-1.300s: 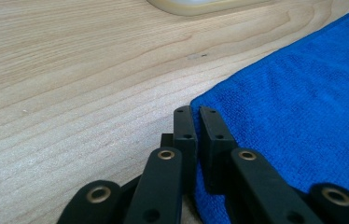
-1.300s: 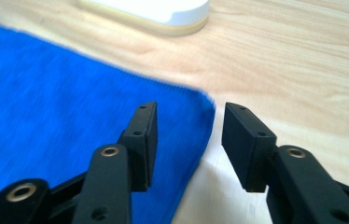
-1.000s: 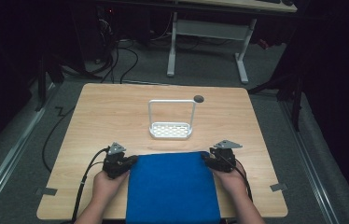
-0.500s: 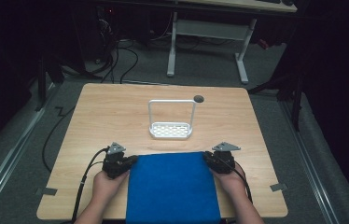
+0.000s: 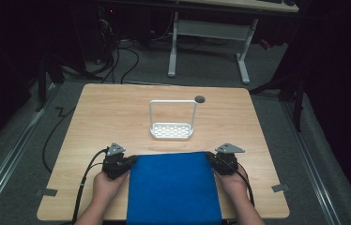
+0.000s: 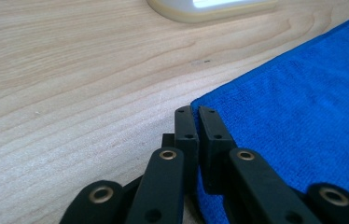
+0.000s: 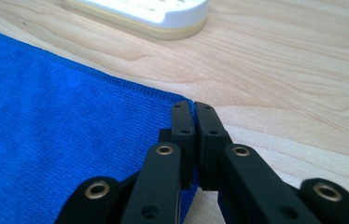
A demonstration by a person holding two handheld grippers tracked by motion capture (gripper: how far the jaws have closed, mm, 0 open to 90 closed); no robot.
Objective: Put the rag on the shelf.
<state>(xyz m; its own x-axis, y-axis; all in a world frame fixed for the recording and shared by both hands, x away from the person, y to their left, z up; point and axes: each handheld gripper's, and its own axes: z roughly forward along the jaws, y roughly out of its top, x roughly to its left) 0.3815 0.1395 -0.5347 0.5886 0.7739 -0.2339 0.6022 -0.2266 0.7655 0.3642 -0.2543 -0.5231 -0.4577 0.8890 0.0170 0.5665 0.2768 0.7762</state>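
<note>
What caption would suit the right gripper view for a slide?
Right hand-held gripper, jaws just closed, pinches the far corner of a blue microfiber cloth on a wooden table.

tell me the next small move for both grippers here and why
Probably lift both far corners together and carry them toward the person to fold the blue cloth. The left gripper is shut on the far left corner; the right gripper has just been closing and now pinches the far right corner. The cloth lies flat on the wooden table, near the white rack.

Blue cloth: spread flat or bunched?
Spread flat. The blue cloth lies smooth on the table, far corners pinched by left gripper and right gripper.
</note>
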